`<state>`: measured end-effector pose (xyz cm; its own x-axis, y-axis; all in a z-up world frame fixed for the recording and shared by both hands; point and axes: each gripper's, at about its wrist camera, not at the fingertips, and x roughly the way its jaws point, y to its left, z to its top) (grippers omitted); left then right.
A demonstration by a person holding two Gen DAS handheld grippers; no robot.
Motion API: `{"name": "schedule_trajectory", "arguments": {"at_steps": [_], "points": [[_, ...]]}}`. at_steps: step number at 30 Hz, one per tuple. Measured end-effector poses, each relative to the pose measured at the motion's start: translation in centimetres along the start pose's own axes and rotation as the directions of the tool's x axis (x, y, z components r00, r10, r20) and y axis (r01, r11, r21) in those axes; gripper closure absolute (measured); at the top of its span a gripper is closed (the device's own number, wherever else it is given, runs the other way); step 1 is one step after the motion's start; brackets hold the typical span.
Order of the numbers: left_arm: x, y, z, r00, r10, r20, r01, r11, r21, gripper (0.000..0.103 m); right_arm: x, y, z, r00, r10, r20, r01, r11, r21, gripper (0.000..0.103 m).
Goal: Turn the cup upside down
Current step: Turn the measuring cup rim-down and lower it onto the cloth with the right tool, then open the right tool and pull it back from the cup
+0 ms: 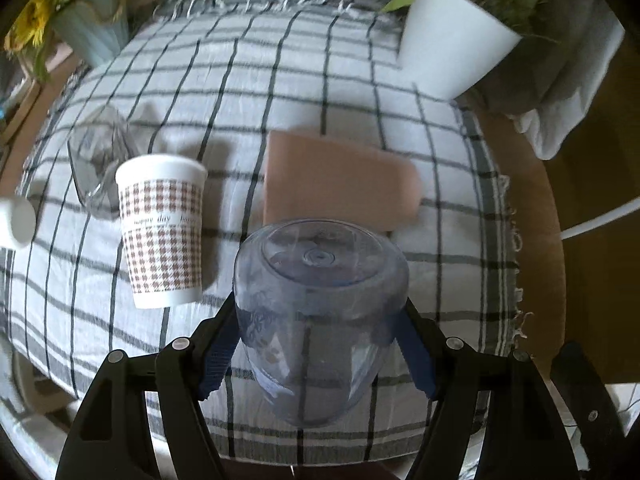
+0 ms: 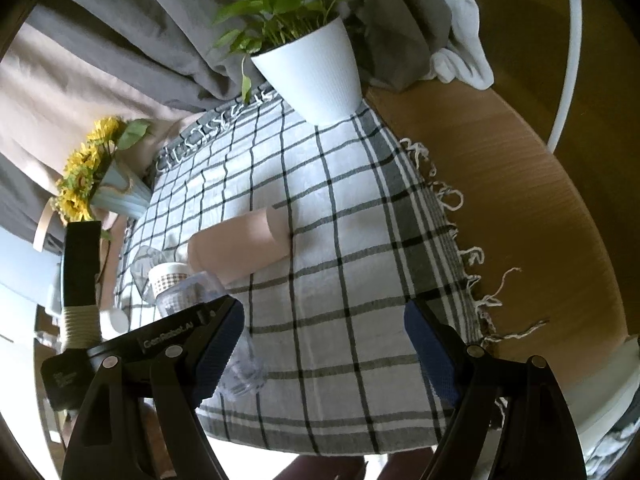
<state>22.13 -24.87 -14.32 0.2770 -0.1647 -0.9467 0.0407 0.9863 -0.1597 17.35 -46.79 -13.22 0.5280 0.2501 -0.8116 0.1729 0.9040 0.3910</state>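
Already the clear bluish plastic cup (image 1: pixel 320 312) hangs base-up over the checked cloth (image 1: pixel 280 92), clenched between the left gripper (image 1: pixel 316 340) pads. The right gripper (image 2: pixel 324 344) gapes empty. Judging by this, lowering it rim-down beside the patterned paper cup (image 1: pixel 164 232) remains.

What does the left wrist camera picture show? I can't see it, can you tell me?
The left tool grips a clear bluish plastic cup, its flat base facing away from the camera, above a checked tablecloth. A white paper cup with a brown pattern stands to its left, and a tan cup lies on its side behind.
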Motion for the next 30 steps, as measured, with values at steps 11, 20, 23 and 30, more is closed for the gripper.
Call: {"name": "schedule_trajectory", "arguments": {"at_steps": [11,20,23,30], "points": [[-1.3,-0.7,-2.6,0.991,0.0,0.136,-0.013,0.996,0.092,0.031,-1.1,0.2,-0.9,0.998,-0.052,0.032,0.054,0.997,-0.061,0.02],[-1.9,-0.4,-4.5,0.993,-0.007,0.122,-0.004,0.996,0.087,0.031,-0.6,-0.2,-1.6,0.997,-0.073,-0.019,0.072,0.996,-0.061,0.017],[-1.9,-0.4,-4.6,0.993,-0.004,0.116,-0.007,0.996,0.089,0.03,-0.4,-0.4,-1.7,0.996,-0.081,-0.029,0.079,0.995,-0.059,0.012],[-1.8,-0.5,-4.9,0.994,0.008,0.11,-0.02,0.993,0.113,0.014,-0.6,0.0,-2.0,0.996,-0.083,-0.036,0.081,0.995,-0.065,0.011]]}}
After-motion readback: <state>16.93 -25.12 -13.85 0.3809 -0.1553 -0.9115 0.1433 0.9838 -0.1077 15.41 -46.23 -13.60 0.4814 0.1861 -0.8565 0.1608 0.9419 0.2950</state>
